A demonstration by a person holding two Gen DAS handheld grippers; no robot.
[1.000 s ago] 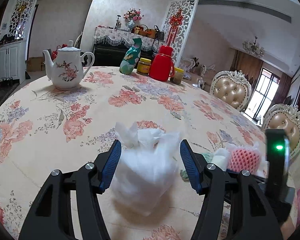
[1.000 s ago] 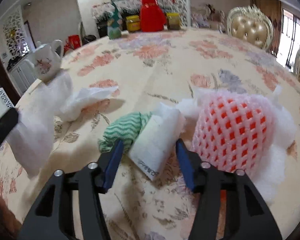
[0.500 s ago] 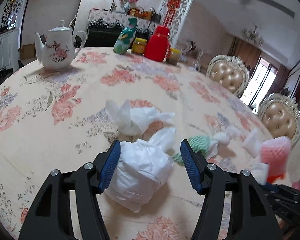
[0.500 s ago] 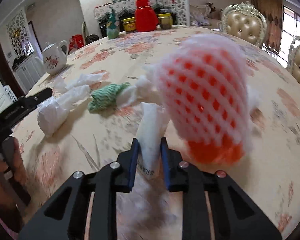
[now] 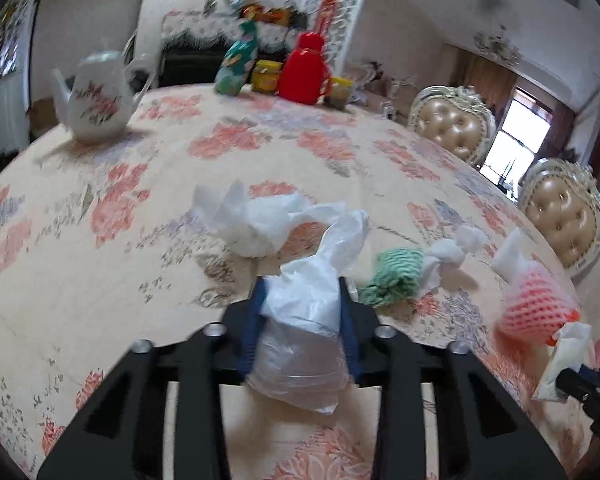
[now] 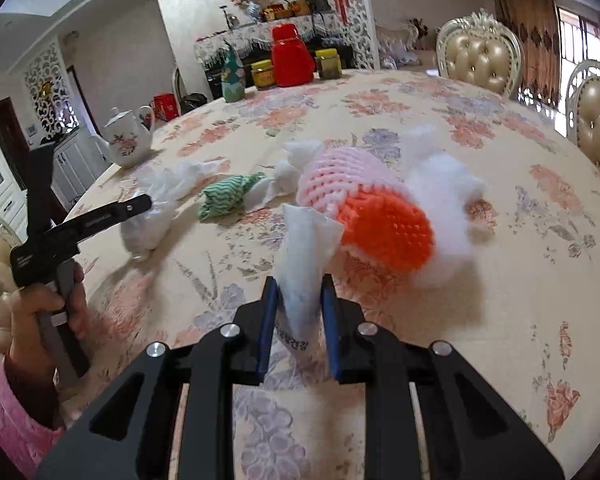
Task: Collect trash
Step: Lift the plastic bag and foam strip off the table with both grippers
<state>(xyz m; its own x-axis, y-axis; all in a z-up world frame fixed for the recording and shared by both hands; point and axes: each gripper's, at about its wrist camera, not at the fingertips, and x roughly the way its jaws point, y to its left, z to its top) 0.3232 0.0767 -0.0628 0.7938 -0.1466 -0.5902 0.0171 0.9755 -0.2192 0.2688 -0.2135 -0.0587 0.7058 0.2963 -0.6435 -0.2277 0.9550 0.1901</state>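
Observation:
My left gripper [image 5: 302,300] is shut on a crumpled clear plastic bag [image 5: 304,320] just above the floral tablecloth; it also shows in the right wrist view [image 6: 152,216]. My right gripper [image 6: 298,312] is shut on a white paper wrapper [image 6: 304,256], also seen in the left wrist view [image 5: 560,360]. A crumpled white tissue [image 5: 256,220] lies beyond the bag. A green knitted cloth [image 5: 396,276] knotted to white tissue [image 5: 452,252] lies to the right. A pink and orange foam fruit net [image 6: 364,204] with white stuffing [image 6: 444,200] lies in front of the right gripper.
A white floral teapot [image 5: 96,100] stands at the far left of the round table [image 5: 80,280]. A green bottle [image 5: 236,64], a red jug [image 5: 304,72] and jars [image 5: 266,76] stand at the far edge. Padded chairs [image 5: 452,128] stand to the right.
My left gripper has closed on the plastic bag. My right gripper, holding the wrapper, has drawn back a little from the foam net, which now lies on its side.

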